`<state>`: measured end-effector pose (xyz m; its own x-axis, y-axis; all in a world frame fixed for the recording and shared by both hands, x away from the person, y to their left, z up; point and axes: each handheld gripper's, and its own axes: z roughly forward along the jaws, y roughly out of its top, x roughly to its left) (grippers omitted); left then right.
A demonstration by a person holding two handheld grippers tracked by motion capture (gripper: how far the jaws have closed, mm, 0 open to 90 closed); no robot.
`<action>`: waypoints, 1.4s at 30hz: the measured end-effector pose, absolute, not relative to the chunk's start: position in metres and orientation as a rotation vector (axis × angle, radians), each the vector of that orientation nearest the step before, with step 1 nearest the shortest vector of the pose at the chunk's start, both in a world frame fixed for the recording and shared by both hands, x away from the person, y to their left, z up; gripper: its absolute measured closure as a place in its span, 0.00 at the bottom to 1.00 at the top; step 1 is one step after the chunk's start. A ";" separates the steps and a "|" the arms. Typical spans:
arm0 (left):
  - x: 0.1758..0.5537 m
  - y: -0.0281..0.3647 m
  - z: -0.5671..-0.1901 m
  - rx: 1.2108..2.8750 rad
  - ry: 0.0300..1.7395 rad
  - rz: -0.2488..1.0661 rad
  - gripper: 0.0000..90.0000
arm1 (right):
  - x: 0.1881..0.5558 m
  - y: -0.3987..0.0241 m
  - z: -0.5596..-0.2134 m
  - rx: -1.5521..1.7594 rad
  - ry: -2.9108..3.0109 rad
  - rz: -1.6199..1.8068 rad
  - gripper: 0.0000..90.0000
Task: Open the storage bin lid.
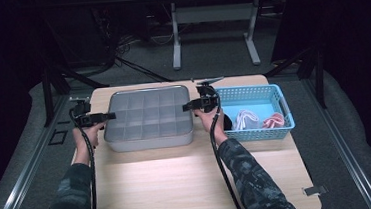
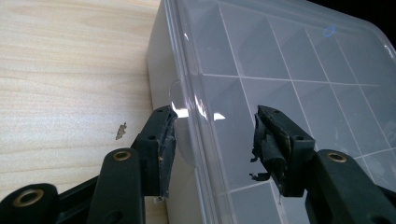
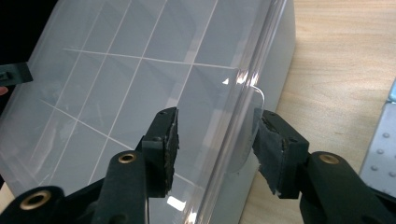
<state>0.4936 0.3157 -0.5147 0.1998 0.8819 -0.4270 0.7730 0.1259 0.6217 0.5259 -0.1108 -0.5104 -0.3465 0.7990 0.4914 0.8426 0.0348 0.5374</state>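
A clear plastic compartment box (image 1: 147,118) with its lid on sits on the wooden table (image 1: 180,185). My left gripper (image 1: 99,118) is at the box's left side. In the left gripper view the left gripper (image 2: 215,114) straddles the lid's rim, one pad beside a rounded tab (image 2: 180,130) and the other above the lid (image 2: 280,56). My right gripper (image 1: 187,106) is at the box's right side. In the right gripper view the right gripper (image 3: 219,114) straddles the rim there, one jaw over the lid (image 3: 116,74) and one beside the tab (image 3: 245,135). Gaps show at both grippers' pads.
A blue basket (image 1: 255,87) stands right of the box, close behind the right hand, holding a white bundle (image 1: 245,119) and a red-and-white one (image 1: 273,121). Its corner (image 3: 385,140) shows in the right gripper view. Bare table lies in front of the box.
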 end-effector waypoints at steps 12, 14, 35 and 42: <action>0.488 0.317 -0.511 1.622 1.572 0.184 0.55 | 0.523 -0.112 -0.505 -1.754 -2.218 -1.273 0.60; 0.487 0.318 -0.510 1.610 1.568 0.187 0.56 | 0.522 -0.114 -0.503 -1.745 -2.220 -1.276 0.61; 0.473 0.326 -0.498 1.549 1.542 0.178 0.66 | 0.512 -0.126 -0.491 -1.684 -2.160 -1.399 0.72; 0.468 0.327 -0.493 1.520 1.537 0.181 0.69 | 0.509 -0.129 -0.489 -1.673 -2.130 -1.440 0.75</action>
<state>0.4677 0.3271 -0.4926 0.2040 0.8450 -0.4943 0.7073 0.2218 0.6712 0.5090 -0.1288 -0.4888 -0.4034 0.7216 0.5626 0.7910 -0.0340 0.6108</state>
